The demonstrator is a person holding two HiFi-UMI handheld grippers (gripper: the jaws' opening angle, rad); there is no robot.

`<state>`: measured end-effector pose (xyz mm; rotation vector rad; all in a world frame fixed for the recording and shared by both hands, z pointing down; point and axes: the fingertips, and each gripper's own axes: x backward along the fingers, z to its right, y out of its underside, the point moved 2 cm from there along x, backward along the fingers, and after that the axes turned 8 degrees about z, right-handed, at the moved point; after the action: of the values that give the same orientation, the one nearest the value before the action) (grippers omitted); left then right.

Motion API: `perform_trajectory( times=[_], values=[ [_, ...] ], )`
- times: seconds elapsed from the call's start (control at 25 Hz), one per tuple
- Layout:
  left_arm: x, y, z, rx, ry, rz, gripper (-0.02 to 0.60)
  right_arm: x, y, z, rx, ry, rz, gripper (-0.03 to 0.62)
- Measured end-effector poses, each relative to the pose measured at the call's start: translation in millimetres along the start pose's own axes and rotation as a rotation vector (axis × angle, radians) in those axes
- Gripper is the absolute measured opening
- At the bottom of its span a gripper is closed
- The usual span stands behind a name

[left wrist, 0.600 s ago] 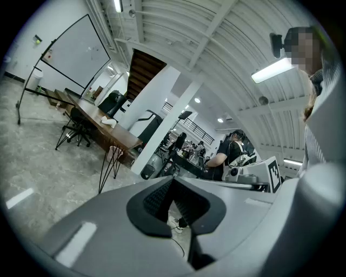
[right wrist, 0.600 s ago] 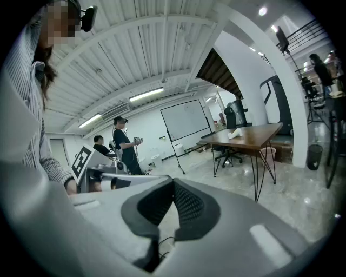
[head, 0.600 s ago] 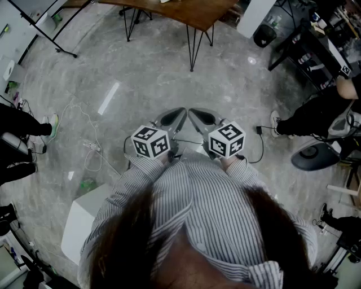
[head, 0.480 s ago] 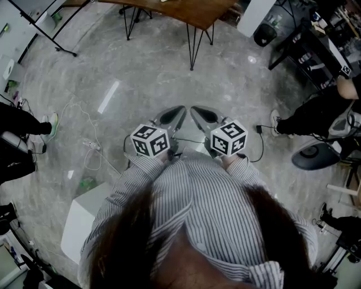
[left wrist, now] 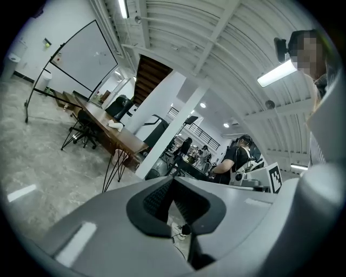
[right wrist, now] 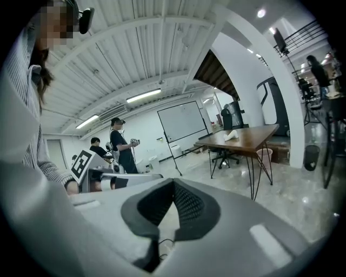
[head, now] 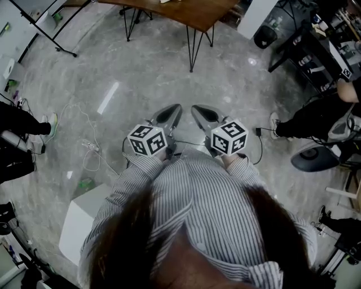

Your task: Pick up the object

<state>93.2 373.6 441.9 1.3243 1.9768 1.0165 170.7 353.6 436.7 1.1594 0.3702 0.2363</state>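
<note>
No object to pick up can be told apart in these views. Both grippers are held close in front of the person's striped shirt, side by side above the grey marble floor, pointing forward. My left gripper (head: 175,108) is shut, its dark pads meeting at the tip with nothing between them (left wrist: 173,180). My right gripper (head: 196,108) is likewise shut and holds nothing (right wrist: 173,183). Their tips lie near each other but apart.
A wooden table (head: 192,12) on black hairpin legs stands ahead. A white box (head: 83,217) sits at the lower left, with a white cable (head: 90,148) on the floor. People stand at the left edge (head: 17,124) and the right (head: 321,113). A black bin (head: 264,35) stands at the far right.
Both grippers have edged slightly forward, away from the body. Their jaws stay closed.
</note>
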Motion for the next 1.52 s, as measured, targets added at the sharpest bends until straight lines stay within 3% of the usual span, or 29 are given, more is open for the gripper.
perform_trajectory(
  times=[0.2,0.44,0.6,0.96,1.08,1.4,1.52],
  values=[
    [-13.1,10.2,2.4,0.006,-0.012,-0.005,0.0,11.4,-11.3,22.3,-0.088,0.001,0.09,0.002],
    [-28.3,28.8,6.3,0.046,-0.02,-0.046,0.0,22.0,9.9,50.6,-0.189,0.072,0.042,0.002],
    [-47.4,16.4,0.6,0.003,-0.013,-0.049,0.0,10.3,3.3,73.0,-0.208,0.08,0.052,0.002],
    [-120.4,-16.0,-77.4,0.005,0.003,-0.051,0.0,-71.4,-16.5,130.2,-0.205,0.074,0.044,0.001],
    [-161.7,-40.7,-117.6,0.012,0.002,-0.06,0.0,-116.0,-36.5,165.0,-0.209,0.085,0.045,0.002],
    [-274.3,-169.5,-238.4,-0.029,0.052,-0.05,0.0,-271.3,-139.5,250.1,-0.151,0.123,0.14,0.002],
    [-306.1,-195.8,-266.8,-0.045,0.085,-0.076,0.0,-310.3,-166.4,272.7,-0.153,0.148,0.175,0.002]
  ],
)
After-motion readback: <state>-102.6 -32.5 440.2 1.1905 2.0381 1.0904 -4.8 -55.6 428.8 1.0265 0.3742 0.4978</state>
